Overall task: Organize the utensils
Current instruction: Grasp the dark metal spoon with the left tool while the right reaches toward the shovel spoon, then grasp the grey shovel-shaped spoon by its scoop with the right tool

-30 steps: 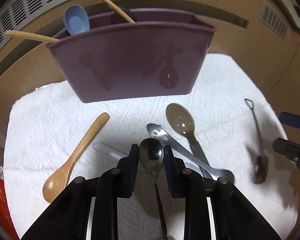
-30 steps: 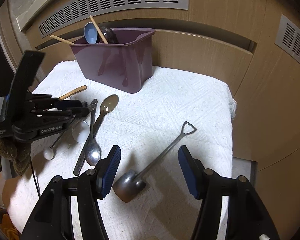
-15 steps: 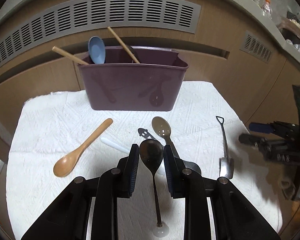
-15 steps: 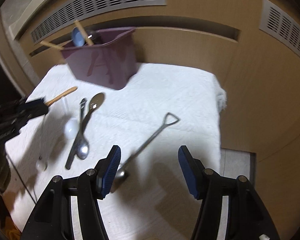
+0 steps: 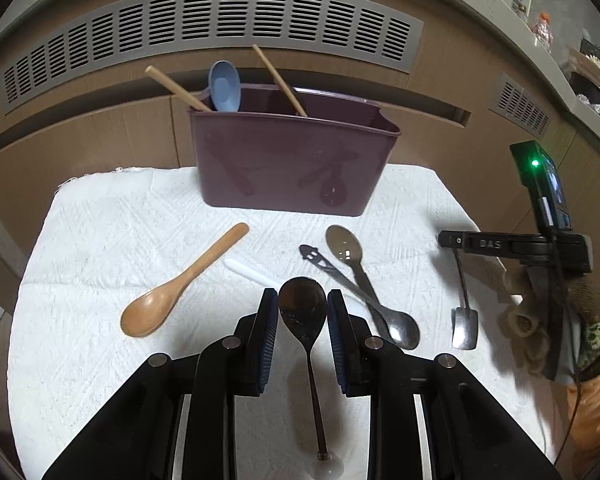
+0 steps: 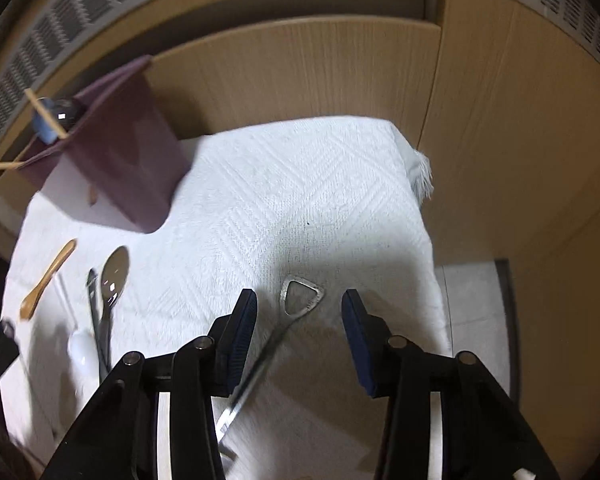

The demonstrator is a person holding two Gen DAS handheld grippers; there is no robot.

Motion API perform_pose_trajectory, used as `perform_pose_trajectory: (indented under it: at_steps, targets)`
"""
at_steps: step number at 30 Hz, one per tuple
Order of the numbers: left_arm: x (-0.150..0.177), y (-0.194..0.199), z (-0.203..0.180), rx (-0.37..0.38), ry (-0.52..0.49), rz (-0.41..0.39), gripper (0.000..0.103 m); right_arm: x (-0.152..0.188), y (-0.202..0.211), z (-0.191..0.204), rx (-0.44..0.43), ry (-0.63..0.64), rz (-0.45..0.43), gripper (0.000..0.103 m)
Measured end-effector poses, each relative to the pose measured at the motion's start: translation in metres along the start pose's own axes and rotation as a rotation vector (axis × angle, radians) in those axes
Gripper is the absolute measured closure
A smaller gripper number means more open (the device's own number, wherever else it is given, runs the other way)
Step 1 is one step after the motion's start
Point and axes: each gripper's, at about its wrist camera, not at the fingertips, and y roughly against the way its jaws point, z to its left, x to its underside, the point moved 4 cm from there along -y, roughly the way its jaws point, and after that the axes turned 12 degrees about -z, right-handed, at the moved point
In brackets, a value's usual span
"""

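1. Left gripper [image 5: 302, 312]: pads pinch the bowl of a dark metal spoon [image 5: 302, 307]. Its handle hangs down toward the camera above the white cloth [image 5: 100, 248].
2. Right gripper [image 6: 298, 338]: jaws closing, pads not yet on anything. The shovel-shaped spoon [image 6: 302, 296] lies on the cloth between them; its triangular loop end sits in the gap and the shaft runs back under the left-side finger.
3. Purple caddy [image 5: 292, 160] stands at the far edge of the cloth, well apart from both grippers. It holds a blue scoop [image 5: 225, 90] and two wooden sticks [image 5: 178, 90].
4. Left wrist view only: the person's gloved right hand [image 5: 540, 320] on the right gripper body, and the shovel spoon's bowl [image 5: 465, 326] lying near that hand.
5. Right wrist view only: the loop handle up close and the fringed cloth corner [image 6: 422, 172]. The picture is motion-blurred on its left side.
6. Loose on the cloth, left to right in the left wrist view: wooden spoon [image 5: 180, 284], white plastic utensil [image 5: 248, 272] partly behind the left gripper, slotted metal piece [image 5: 320, 260] crossing a grey spoon [image 5: 344, 244].
7. Nothing lies between the left gripper and the caddy except those loose utensils.
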Motion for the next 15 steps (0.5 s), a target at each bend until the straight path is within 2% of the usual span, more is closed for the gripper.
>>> perform_pose_trajectory:
  at_steps: [4,8,11,15]
  targets:
    - [0.004,0.001,0.013,0.008,0.033,0.001,0.077,0.004,-0.002,0.013,0.083,0.003,-0.007,0.06]
    - [0.01,0.005,0.025,0.024,0.064,0.004,0.077,0.023,0.026,0.025,0.049,0.018,0.0,0.06]
    - [0.012,0.005,0.028,0.039,0.085,0.006,0.077,0.049,0.053,0.039,0.063,0.053,-0.018,0.06]
    - [0.013,0.008,0.027,0.055,0.09,0.0,0.077,0.085,0.066,0.061,0.042,0.076,0.006,0.06]
